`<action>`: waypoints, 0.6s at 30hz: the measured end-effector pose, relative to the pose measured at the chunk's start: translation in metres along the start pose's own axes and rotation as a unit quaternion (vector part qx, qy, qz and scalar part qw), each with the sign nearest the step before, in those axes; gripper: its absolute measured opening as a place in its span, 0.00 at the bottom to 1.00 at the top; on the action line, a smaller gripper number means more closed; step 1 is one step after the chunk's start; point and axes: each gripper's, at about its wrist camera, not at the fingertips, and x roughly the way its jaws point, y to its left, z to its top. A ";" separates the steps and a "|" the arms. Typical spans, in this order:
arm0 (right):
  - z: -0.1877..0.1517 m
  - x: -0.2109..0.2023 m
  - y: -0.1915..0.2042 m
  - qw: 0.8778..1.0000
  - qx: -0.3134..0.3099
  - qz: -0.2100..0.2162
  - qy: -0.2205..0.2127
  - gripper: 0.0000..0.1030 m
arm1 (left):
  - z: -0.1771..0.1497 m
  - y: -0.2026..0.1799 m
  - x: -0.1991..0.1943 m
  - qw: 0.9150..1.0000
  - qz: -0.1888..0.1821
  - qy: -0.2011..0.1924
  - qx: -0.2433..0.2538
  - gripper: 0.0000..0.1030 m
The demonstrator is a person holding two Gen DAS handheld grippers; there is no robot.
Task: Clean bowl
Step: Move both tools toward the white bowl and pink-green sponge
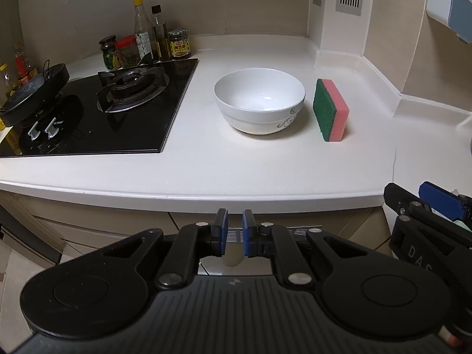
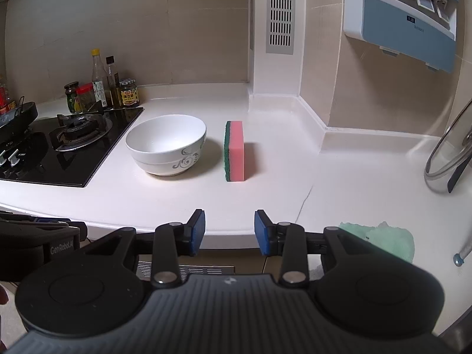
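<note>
A: Where do the bowl [image 2: 166, 144] and sponge [image 2: 234, 151] sit from the right tongs [image 2: 229, 231]?

B: Sponge straight ahead on the counter [image 2: 295, 177], on edge, long axis pointing away; bowl ahead-left. Right tongs released, empty. Left tongs [image 1: 234, 233] nearly clenched, empty, facing the bowl.

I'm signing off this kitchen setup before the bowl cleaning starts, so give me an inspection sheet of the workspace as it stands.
Surface: white counter, a thin crack line near the front edge.
Job's things: white bowl upright, looks empty; sponge standing on edge to its right, apart from it.
Clutter: bottles and jars behind the stove; dark pan on the far burner; green cloth; glass lid.
Grippers: left gripper narrowly open, holding nothing; right gripper open wide, holding nothing; both in front of the counter edge.
Cables: nothing seen.
Surroundings: tiled wall, vent grille, wall-mounted appliance.
</note>
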 end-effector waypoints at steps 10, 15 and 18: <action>0.008 0.021 -0.001 1.000 0.002 -0.004 0.012 0.31 | 0.009 0.000 0.016 1.000 0.004 0.008 0.000 0.11; 0.014 0.034 0.000 1.000 0.004 -0.009 0.017 0.31 | 0.020 0.003 0.027 1.000 0.004 0.013 -0.003 0.10; 0.017 0.041 0.001 1.000 0.005 -0.012 0.020 0.31 | 0.026 0.005 0.033 1.000 0.003 0.015 -0.002 0.11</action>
